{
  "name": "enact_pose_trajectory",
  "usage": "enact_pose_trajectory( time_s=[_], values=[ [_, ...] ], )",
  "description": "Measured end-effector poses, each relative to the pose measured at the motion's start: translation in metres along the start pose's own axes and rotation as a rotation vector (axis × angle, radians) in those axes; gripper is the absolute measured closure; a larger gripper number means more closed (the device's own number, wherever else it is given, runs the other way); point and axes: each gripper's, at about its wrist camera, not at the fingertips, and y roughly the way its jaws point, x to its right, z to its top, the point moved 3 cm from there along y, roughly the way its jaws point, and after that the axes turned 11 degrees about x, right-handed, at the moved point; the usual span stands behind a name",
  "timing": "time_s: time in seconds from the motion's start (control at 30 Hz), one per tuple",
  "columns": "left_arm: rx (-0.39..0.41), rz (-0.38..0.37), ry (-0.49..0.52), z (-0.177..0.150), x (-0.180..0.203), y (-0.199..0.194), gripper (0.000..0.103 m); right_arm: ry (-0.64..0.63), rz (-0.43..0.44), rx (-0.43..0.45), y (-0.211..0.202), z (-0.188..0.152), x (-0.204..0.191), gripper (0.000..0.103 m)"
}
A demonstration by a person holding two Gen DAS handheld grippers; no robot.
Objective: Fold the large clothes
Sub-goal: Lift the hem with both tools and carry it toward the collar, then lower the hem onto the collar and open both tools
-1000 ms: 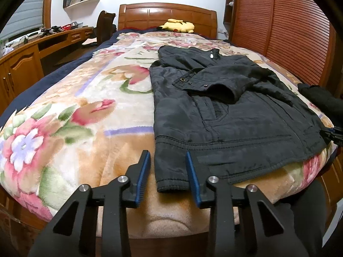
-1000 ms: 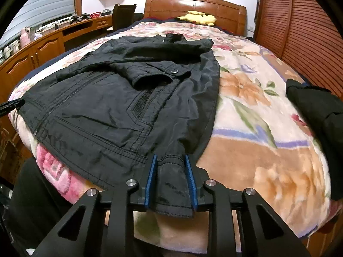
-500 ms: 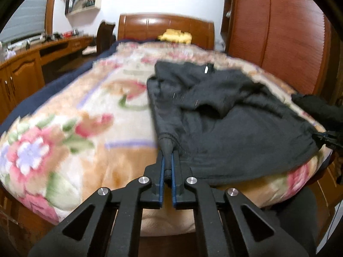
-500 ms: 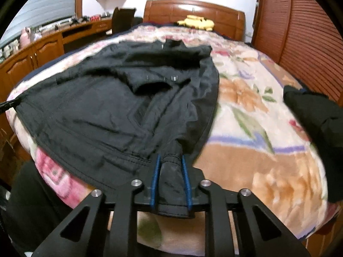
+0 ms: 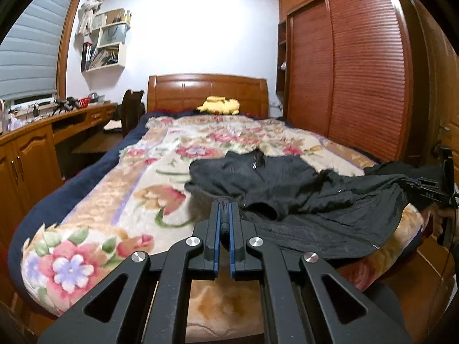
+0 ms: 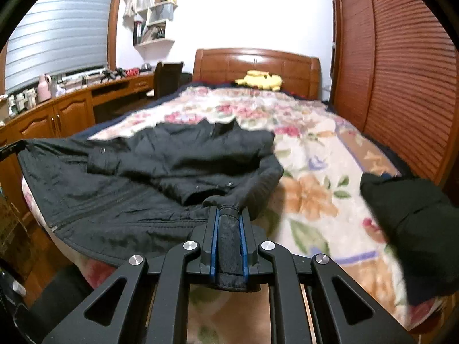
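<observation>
jacket (image 6: 137,177), pinched by both hand-held grippers (image 6: 228,215)

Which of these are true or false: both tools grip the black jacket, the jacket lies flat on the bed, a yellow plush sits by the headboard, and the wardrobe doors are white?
1. Both tools grip the black jacket. True: the left tool and right tool are each shut on the black jacket.
2. The jacket lies flat. False: its near hem is lifted off the floral blanket.
3. A yellow plush sits by the headboard. True.
4. The wardrobe doors are white. False: reddish-brown slats.
</observation>
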Motion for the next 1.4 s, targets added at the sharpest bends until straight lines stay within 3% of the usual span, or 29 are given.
enact_pose_trajectory(
  time_s=[0.43, 0.93, 1.13, 1.27, 1.4],
  values=[
    [0.138, 0.013, 0.09, 0.059, 0.006, -0.035, 0.098, -0.046, 0.009, 0.143, -0.068, 0.032, -0.007, 0.092],
    [0.282, 0.024, 0.113, 0.125, -0.001, -0.063, 0.098, -0.109, -0.005, 0.304, -0.118, 0.056, -0.007, 0.092],
    [0.179, 0.092, 0.114, 0.107, -0.016, 0.004, 0.098, -0.112, -0.01, 0.267, -0.075, 0.052, -0.006, 0.092],
    [0.051, 0.127, 0.1, 0.071, -0.03, 0.065, 0.098, -0.121, -0.038, 0.165, -0.014, 0.038, -0.008, 0.092],
    [-0.072, 0.15, 0.098, 0.021, -0.039, 0.112, 0.098, -0.133, -0.024, 0.037, 0.054, -0.007, -0.011, 0.092]
  ],
)
